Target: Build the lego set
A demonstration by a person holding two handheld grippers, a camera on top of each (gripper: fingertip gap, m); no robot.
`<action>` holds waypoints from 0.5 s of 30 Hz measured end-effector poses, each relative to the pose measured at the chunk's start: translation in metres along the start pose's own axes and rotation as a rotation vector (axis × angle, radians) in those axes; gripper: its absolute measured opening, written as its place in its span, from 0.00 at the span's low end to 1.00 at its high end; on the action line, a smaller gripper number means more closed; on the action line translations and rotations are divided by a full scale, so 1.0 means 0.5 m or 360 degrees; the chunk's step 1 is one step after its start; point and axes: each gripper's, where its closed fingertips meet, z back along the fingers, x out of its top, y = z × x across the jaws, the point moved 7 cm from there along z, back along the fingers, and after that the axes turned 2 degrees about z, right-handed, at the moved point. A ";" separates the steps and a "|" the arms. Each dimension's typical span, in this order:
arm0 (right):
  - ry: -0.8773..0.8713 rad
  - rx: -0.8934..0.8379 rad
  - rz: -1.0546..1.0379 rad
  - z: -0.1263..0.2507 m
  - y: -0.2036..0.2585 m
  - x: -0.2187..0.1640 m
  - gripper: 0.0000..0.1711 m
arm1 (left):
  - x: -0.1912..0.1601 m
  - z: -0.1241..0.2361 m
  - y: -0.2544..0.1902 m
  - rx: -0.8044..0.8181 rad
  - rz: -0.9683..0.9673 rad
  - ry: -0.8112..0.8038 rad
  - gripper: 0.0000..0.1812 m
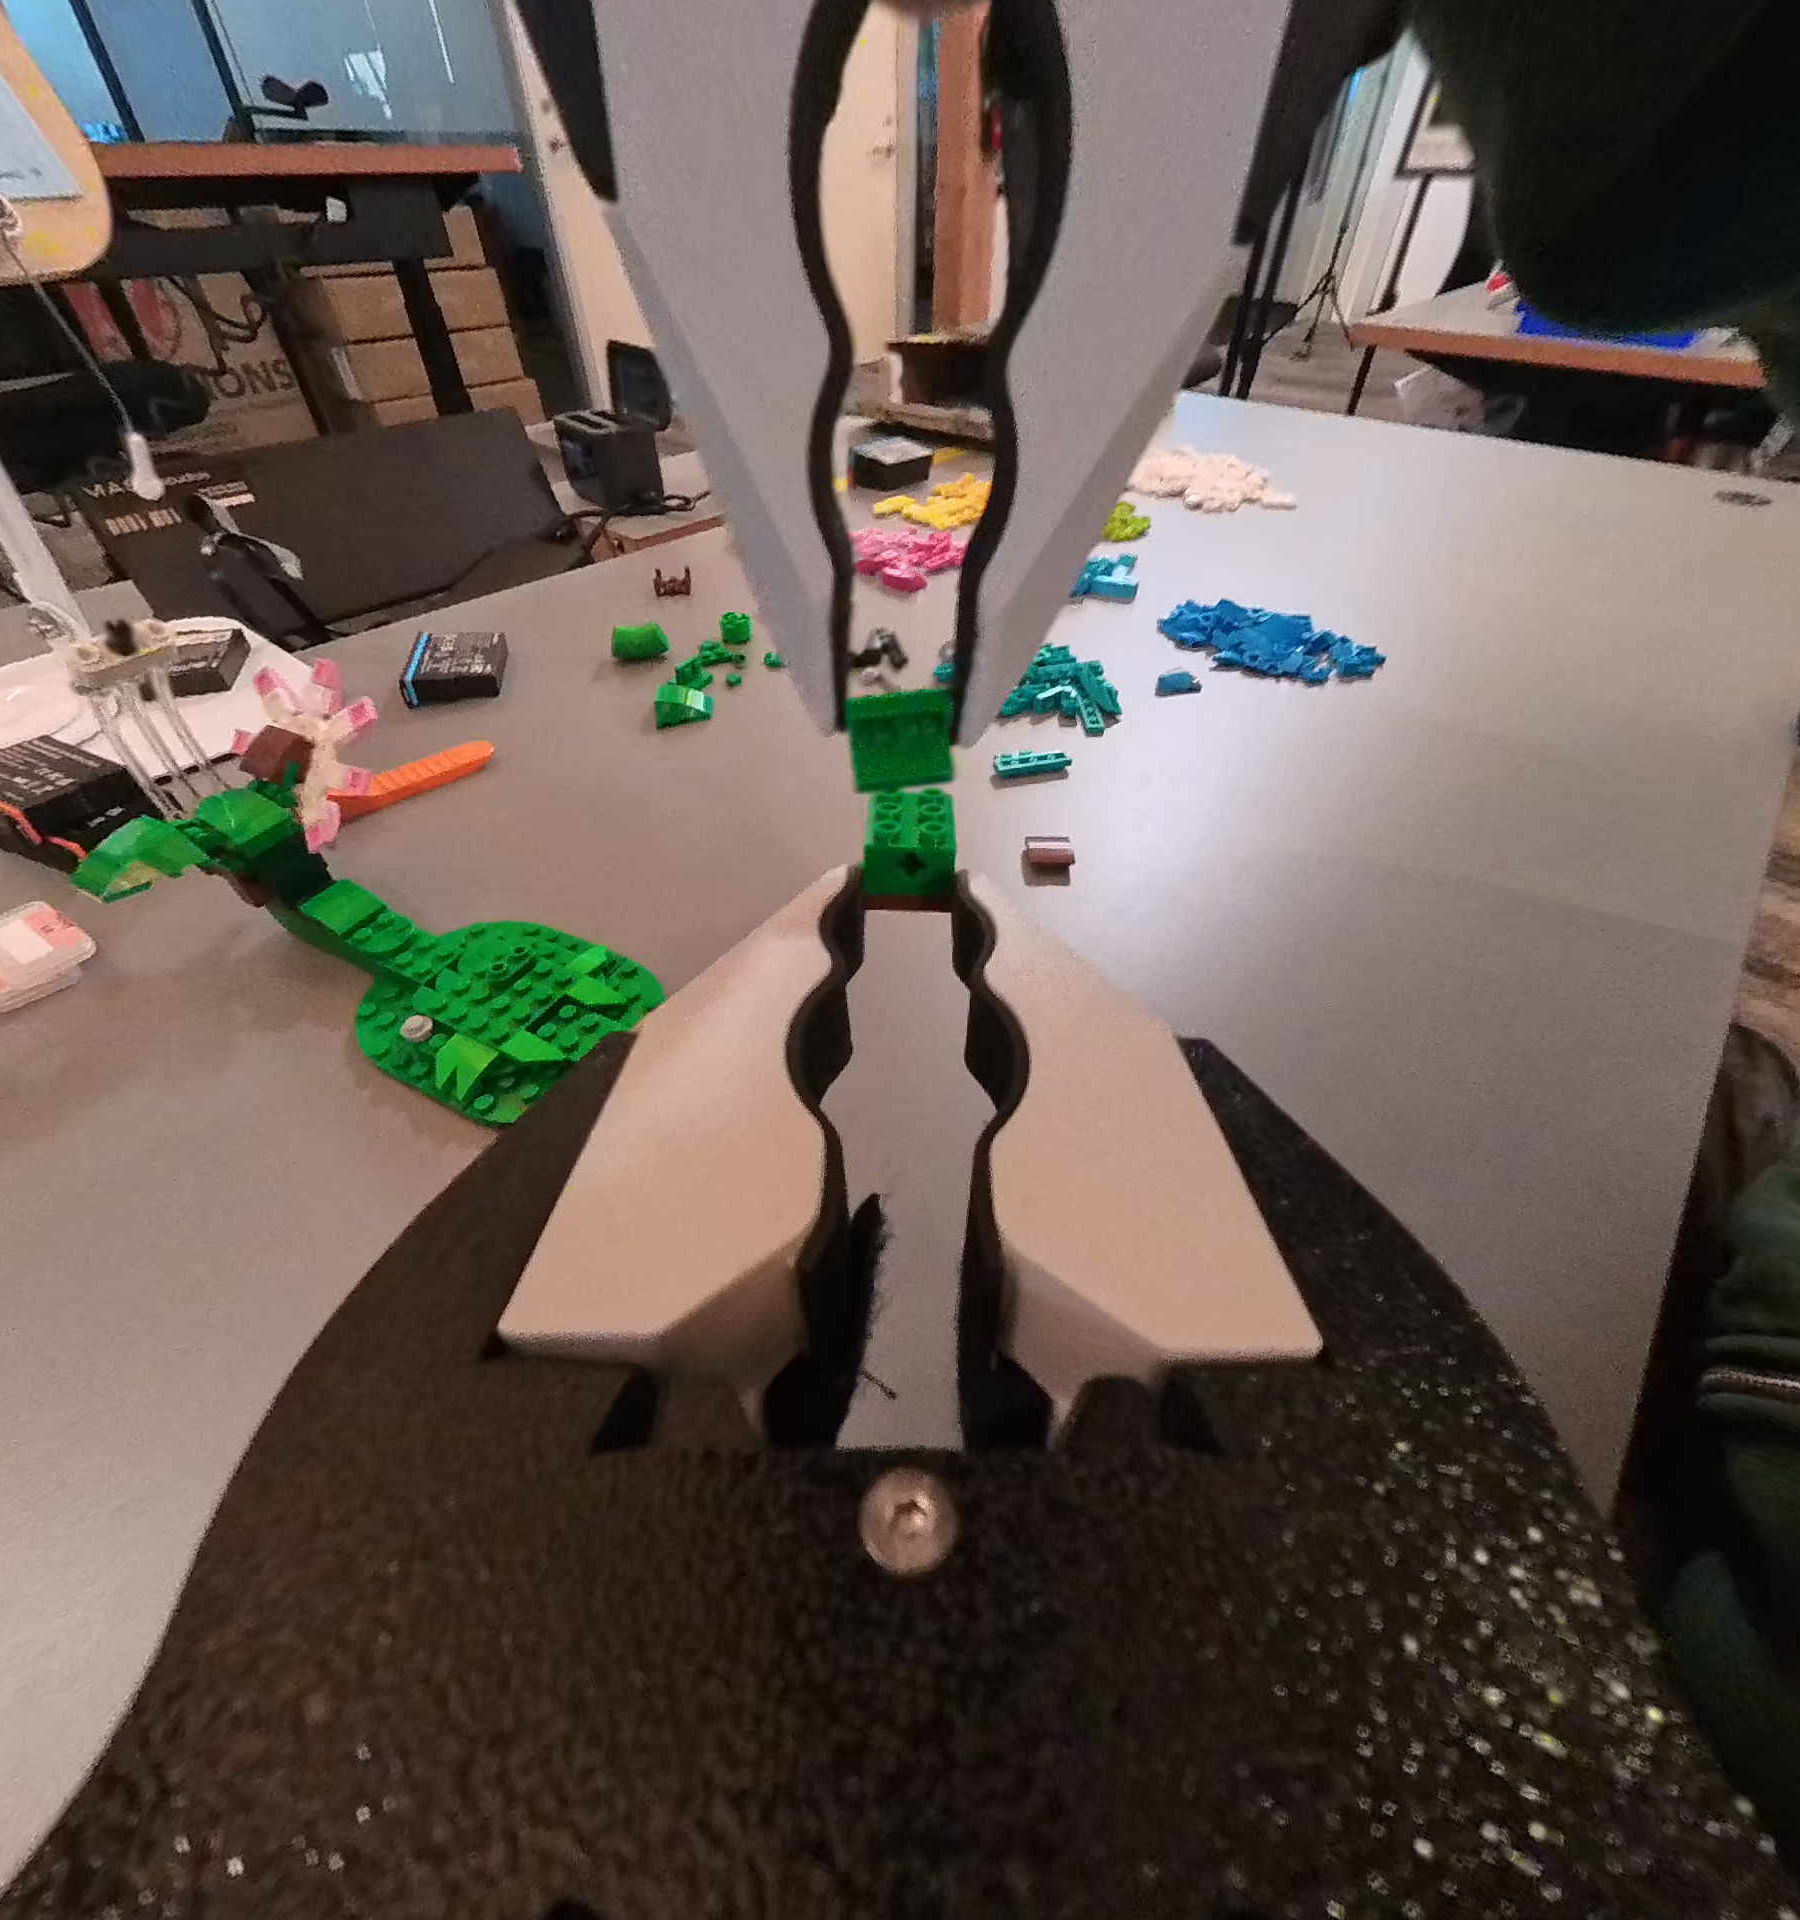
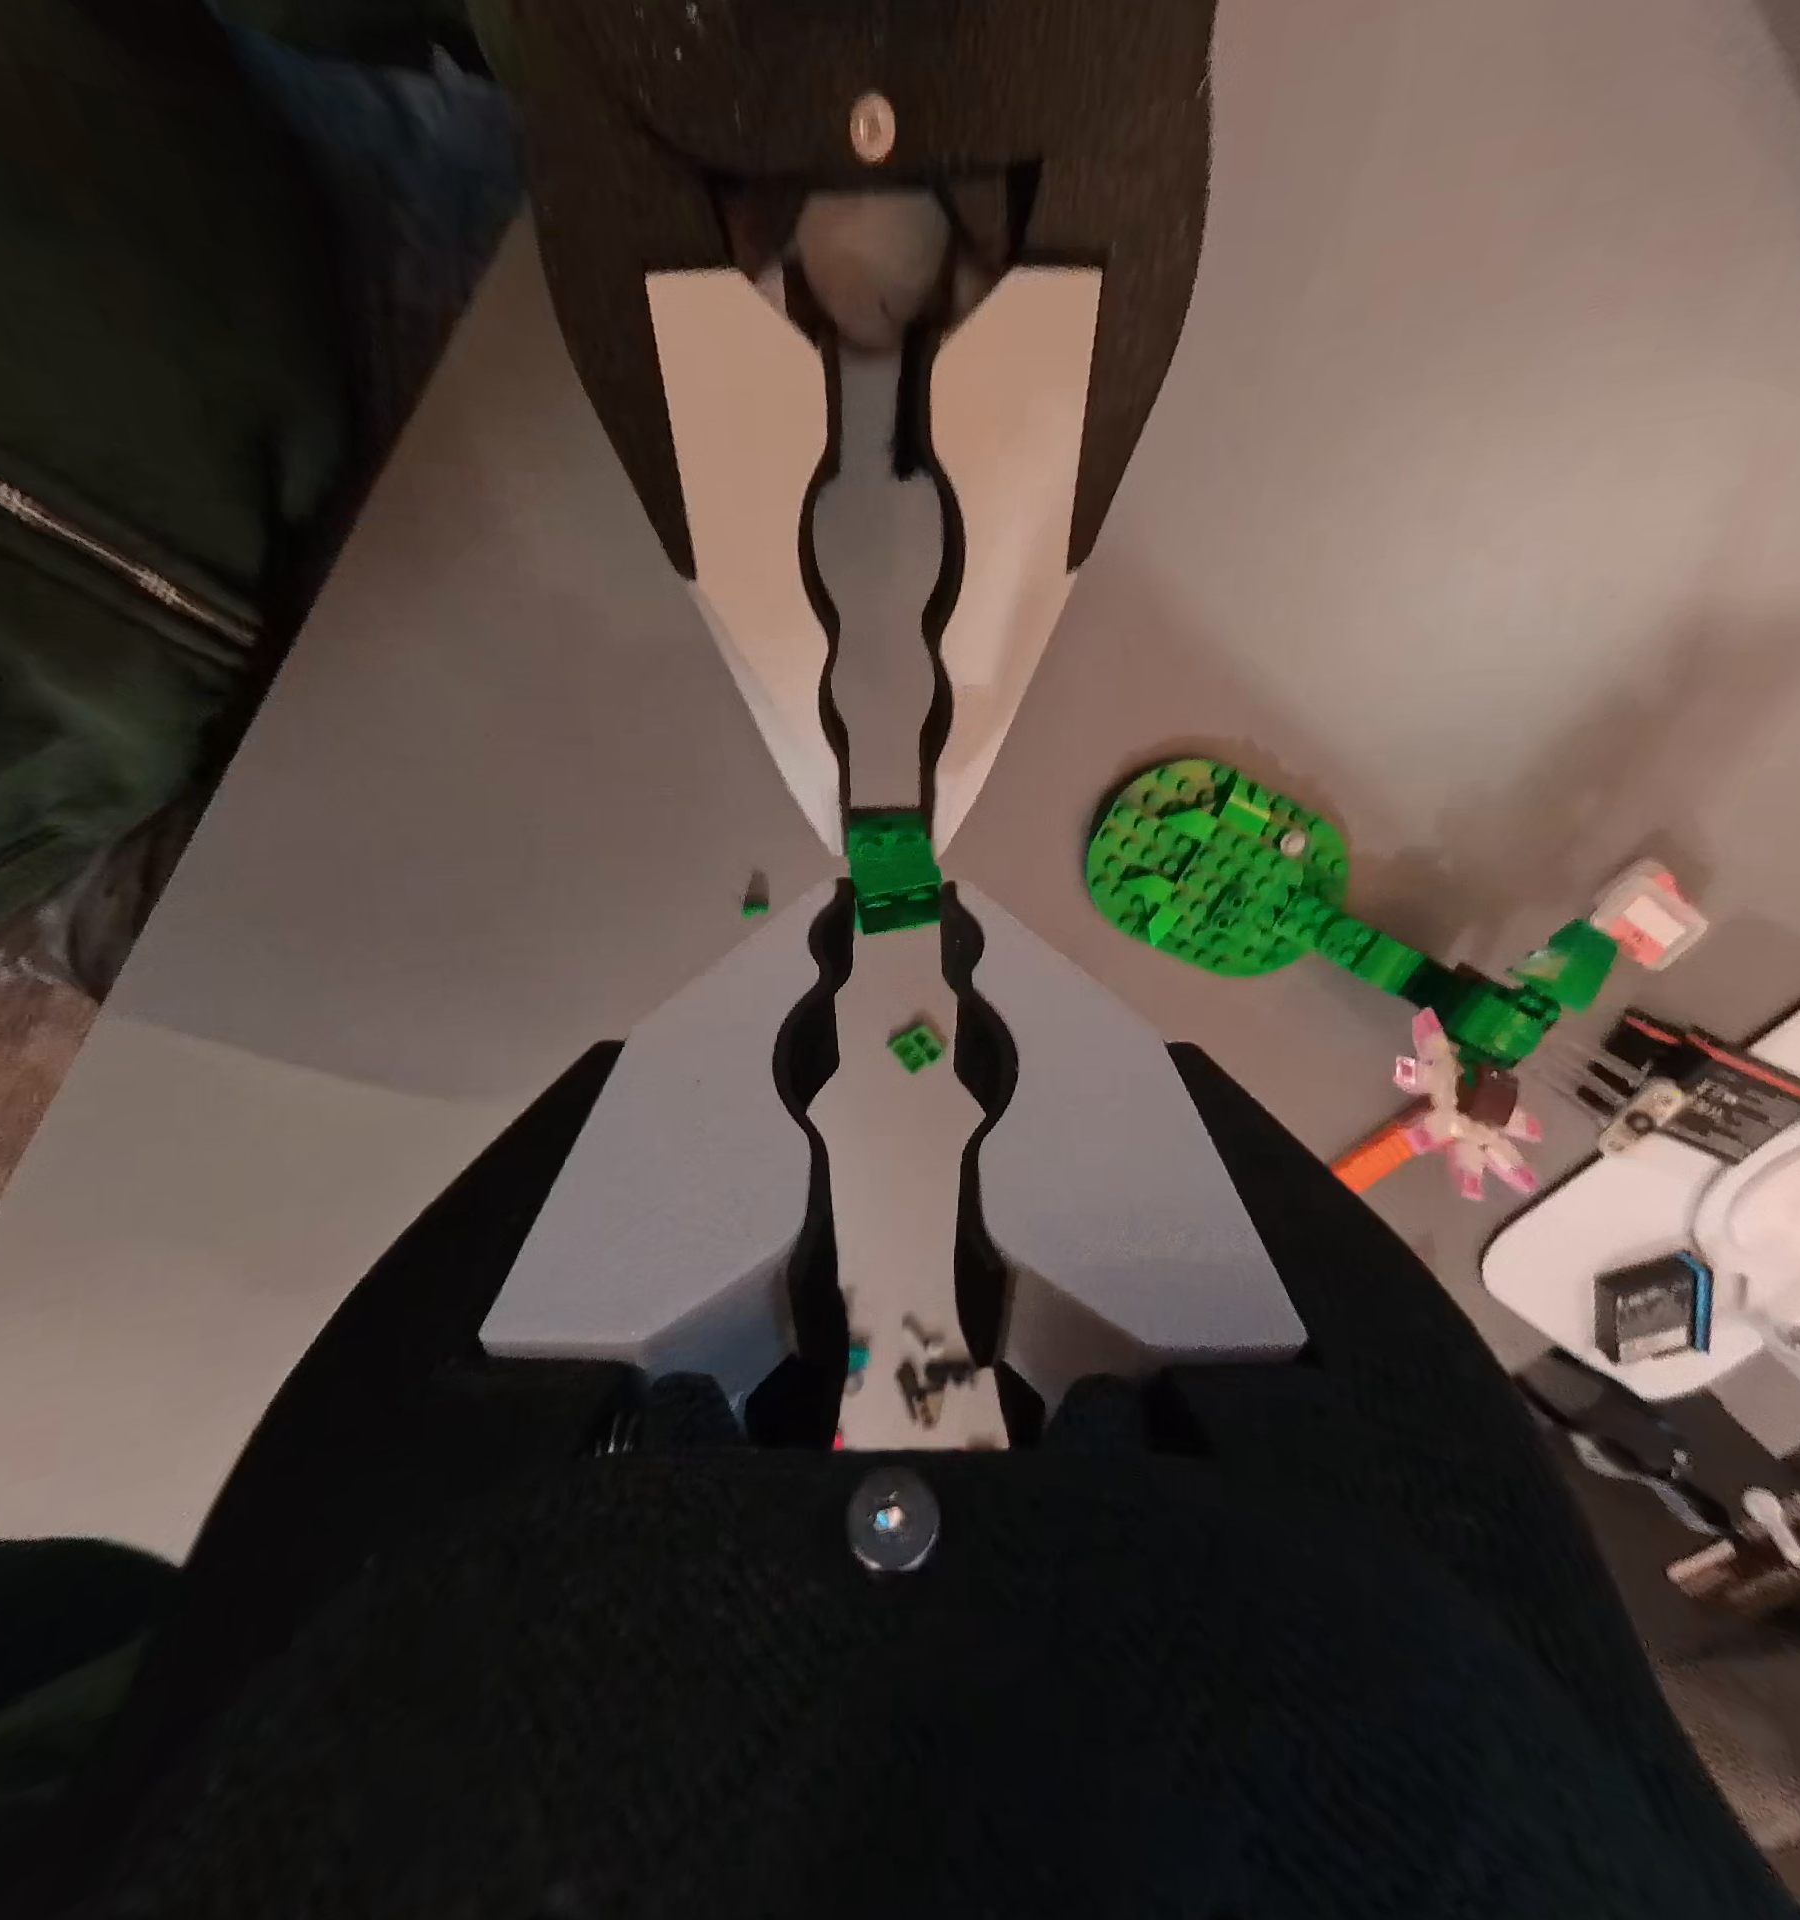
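Green studded brick with a brown underside is pinched in the narrowly closed left gripper, while the right gripper, tip to tip above the grey table, clamps a green plate just above it.

Close in from opposite sides, facing each other; sharing the green bricks above the tabletop.

Glossy green plastic brick, matt grey table, rough speckled black left claw body
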 end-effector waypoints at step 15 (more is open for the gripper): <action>-0.0826 -0.0215 -0.0128 0.009 0.023 -0.047 0.09 | 0.029 0.027 0.002 -0.0191 0.0157 -0.0259 0.07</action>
